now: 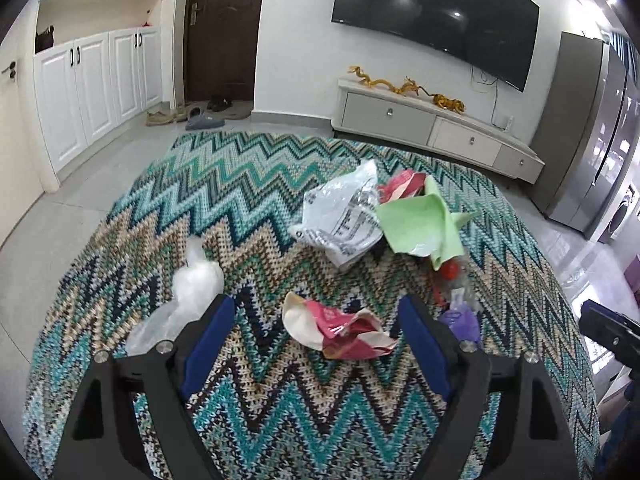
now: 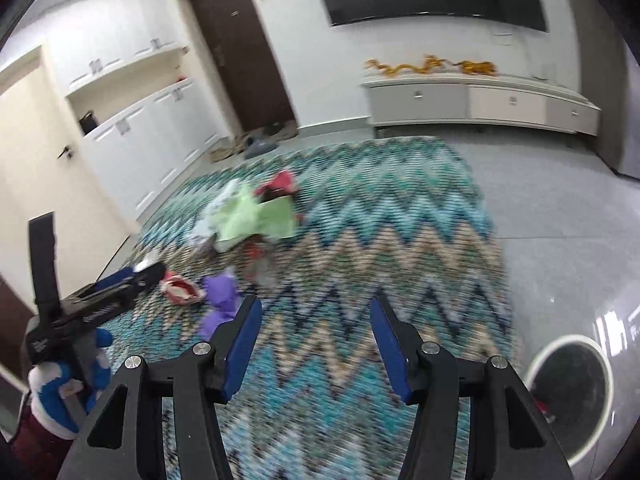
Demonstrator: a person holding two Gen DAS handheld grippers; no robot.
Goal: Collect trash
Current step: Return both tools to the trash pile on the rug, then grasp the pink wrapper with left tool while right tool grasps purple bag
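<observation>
Left gripper (image 1: 316, 336) is sitting with its blue-padded jaws spread wide, gripping nothing, hovering low over the teal-and-beige zigzag knitted rug (image 1: 224, 200). The crumpled red-and-cream paper wrapper (image 1: 340, 328) is lying on the rug right in the gap between the two fingers, touching neither pad as far as the left wrist view shows.

Other trash on the rug, left wrist view:
- clear crumpled plastic bag (image 1: 184, 296), just beside the left finger, partly hidden behind it
- small purple crumpled bag (image 1: 460, 320), just behind the right finger
- white printed plastic bag (image 1: 340, 220), further out, touching a light green folded sheet (image 1: 420, 224)
- red-and-pink crumpled wrapper (image 1: 400, 186) poking out behind the green sheet
- small red scraps and clear film (image 1: 452, 276) below the green sheet (too jumbled to separate)

Right gripper (image 2: 316, 344) is also wide apart and carrying nothing, over bare rug (image 2: 360, 248). Its view is motion-blurred. A round white-rimmed bin with a dark inside (image 2: 568, 396) is standing on the grey floor at lower right, off the rug. The left gripper's black body (image 2: 100, 300) is showing at the left edge there, near the red-and-cream wrapper (image 2: 180, 290) and purple bag (image 2: 222, 304).

Background: wall-mounted black TV (image 1: 436, 20) over a low white drawer console (image 1: 436, 124).
</observation>
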